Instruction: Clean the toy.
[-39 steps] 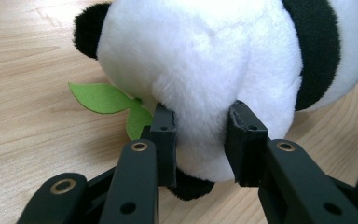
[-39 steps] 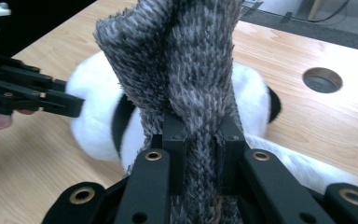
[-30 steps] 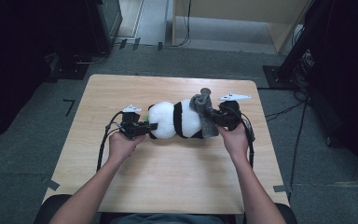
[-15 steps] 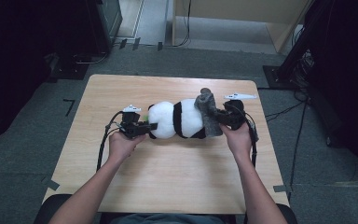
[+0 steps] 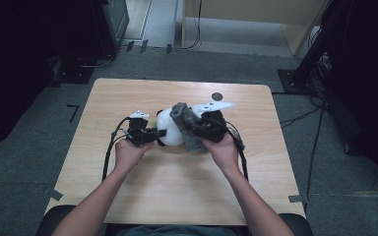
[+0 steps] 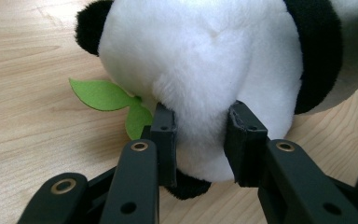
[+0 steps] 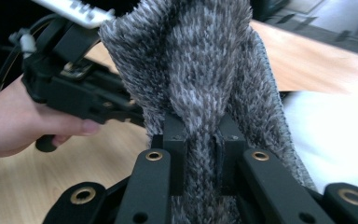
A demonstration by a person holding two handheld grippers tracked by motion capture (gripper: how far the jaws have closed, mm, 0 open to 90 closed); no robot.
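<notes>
Grey knit garment point(image 7: 200, 84), pinched in right gripper point(image 5: 207, 127), now pulled leftward over panda plush point(image 6: 205, 70); left gripper point(image 5: 145, 135) clamps its fur. Dressing well advanced.

Both forearms reach in over the table: left gripper point(image 5: 160, 133) pinches the plush panda point(image 5: 170, 127), right gripper point(image 5: 189, 125) clamps the grey cloth point(image 5: 187, 129).

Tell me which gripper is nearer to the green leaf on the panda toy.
Left. The left gripper is shut on the panda toy with the green leaf right beside one jaw. The right gripper pinches the grey cloth on the toy's far side.
</notes>
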